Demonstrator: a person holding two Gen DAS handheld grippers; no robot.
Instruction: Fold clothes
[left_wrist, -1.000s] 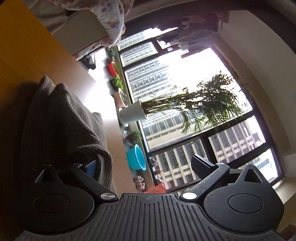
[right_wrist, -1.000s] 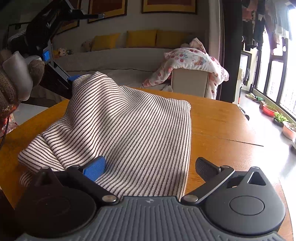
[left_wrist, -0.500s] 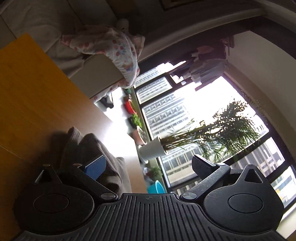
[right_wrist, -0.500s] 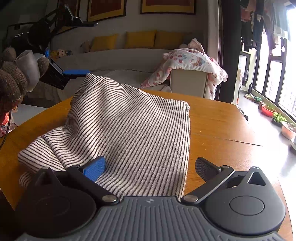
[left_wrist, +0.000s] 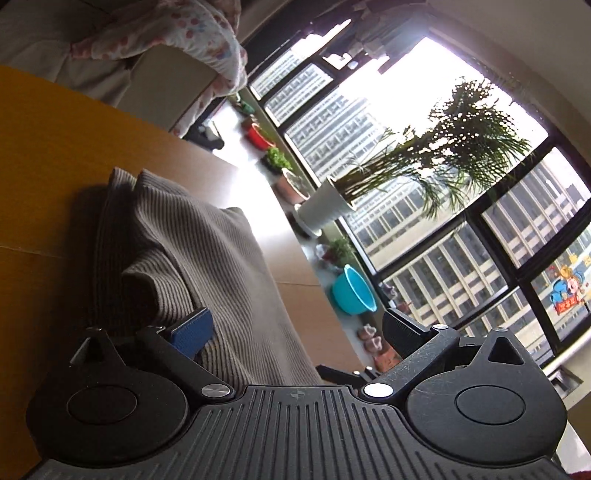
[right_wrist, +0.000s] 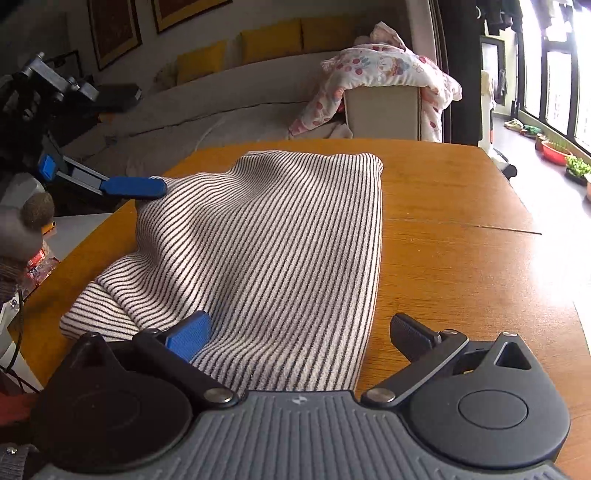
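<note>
A white garment with thin dark stripes (right_wrist: 266, 240) lies folded on the wooden table (right_wrist: 461, 229); it also shows in the left wrist view (left_wrist: 207, 258). My right gripper (right_wrist: 299, 332) is open low over its near edge, the fabric lying between the fingers. My left gripper (left_wrist: 295, 328) is open, tilted on its side at the garment's far left edge; it shows in the right wrist view (right_wrist: 133, 186) with its blue pad touching the cloth.
A sofa (right_wrist: 229, 103) with yellow cushions and a flowered blanket (right_wrist: 388, 74) stands behind the table. Large windows, a potted palm (left_wrist: 332, 206) and a blue basin (left_wrist: 354, 291) are to the right. The table's right half is bare wood.
The left gripper has come down with the garment's raised edge, so the cloth now lies flatter. The right gripper has stayed in place.
</note>
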